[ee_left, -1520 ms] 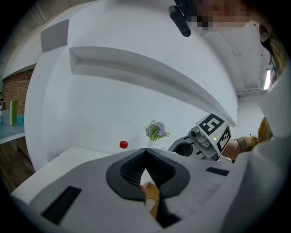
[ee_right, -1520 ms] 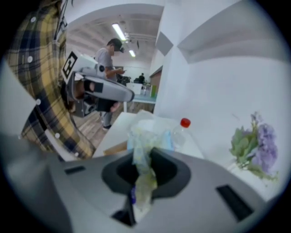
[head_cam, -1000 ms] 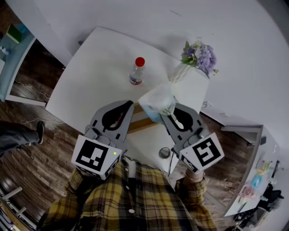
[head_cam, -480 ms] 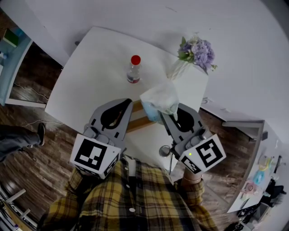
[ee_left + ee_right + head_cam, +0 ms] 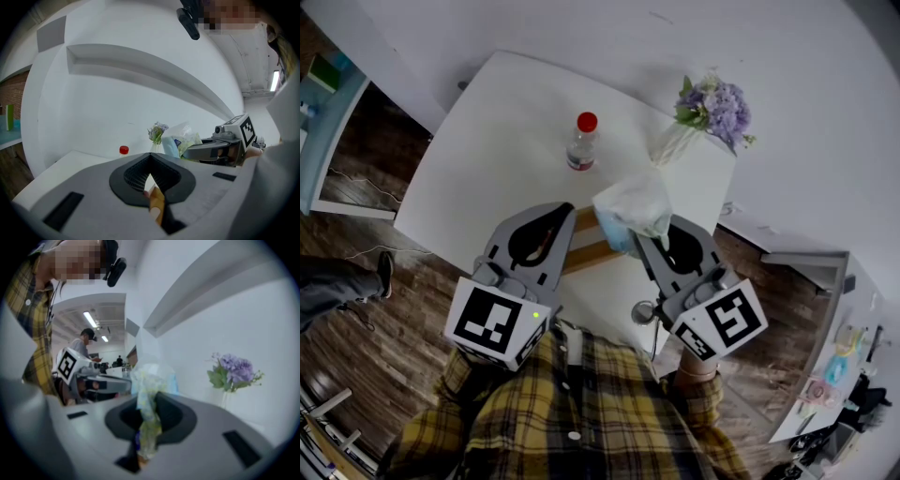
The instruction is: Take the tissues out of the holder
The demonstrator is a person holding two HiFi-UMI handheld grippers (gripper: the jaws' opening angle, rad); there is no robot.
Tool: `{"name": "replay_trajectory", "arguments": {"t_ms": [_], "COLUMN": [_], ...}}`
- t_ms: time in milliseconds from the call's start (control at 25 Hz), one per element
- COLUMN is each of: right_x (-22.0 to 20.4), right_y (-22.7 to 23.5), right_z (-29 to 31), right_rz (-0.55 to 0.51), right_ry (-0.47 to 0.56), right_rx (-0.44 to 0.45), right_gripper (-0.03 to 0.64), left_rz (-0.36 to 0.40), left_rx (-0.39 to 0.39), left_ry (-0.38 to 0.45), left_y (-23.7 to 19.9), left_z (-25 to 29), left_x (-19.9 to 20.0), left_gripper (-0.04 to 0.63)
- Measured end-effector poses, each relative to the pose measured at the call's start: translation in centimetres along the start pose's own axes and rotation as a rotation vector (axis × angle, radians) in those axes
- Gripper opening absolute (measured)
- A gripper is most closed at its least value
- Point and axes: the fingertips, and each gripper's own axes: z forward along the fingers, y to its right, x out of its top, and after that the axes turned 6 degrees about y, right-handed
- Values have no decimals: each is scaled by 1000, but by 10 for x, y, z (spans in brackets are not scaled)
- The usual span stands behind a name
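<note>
Hardly anything differs from a second ago: both grippers sit in the same spots over the table (image 5: 483, 164), and only the tissue pack (image 5: 630, 208) looks slightly turned, its crumpled pale side now facing up more than its rounded white bulge did. The right gripper (image 5: 640, 242) is clamped on the pack's plastic wrap, which bunches between its pads in the right gripper view. The pack hangs clear above the wooden holder (image 5: 591, 251). The left gripper (image 5: 570, 217) is closed on the holder's wooden edge, seen as a tan strip pinched low between its jaws in the left gripper view.

The holder lies close to the table's near edge, under both grippers. Beyond them the bottle (image 5: 581, 142) with the red cap stands alone near the table's middle, well apart from the pack. The flowers (image 5: 712, 105) occupy the far right corner beside the wall. The table's left and far-left parts are bare, and wooden floor shows past its left edge.
</note>
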Motion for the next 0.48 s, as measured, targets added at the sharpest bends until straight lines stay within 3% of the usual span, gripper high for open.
{"name": "replay_trajectory", "arguments": {"t_ms": [480], "right_x": [-6], "right_y": [-10], "right_z": [2], "right_rz": [-12], "right_ry": [-22], "right_rx": [9], "right_gripper": [58], "left_rz": [-3], "left_rx": [17], "left_ry": [7], "left_y": [-6], "left_z": [-9], "left_x": [-1], "left_gripper": [5]}}
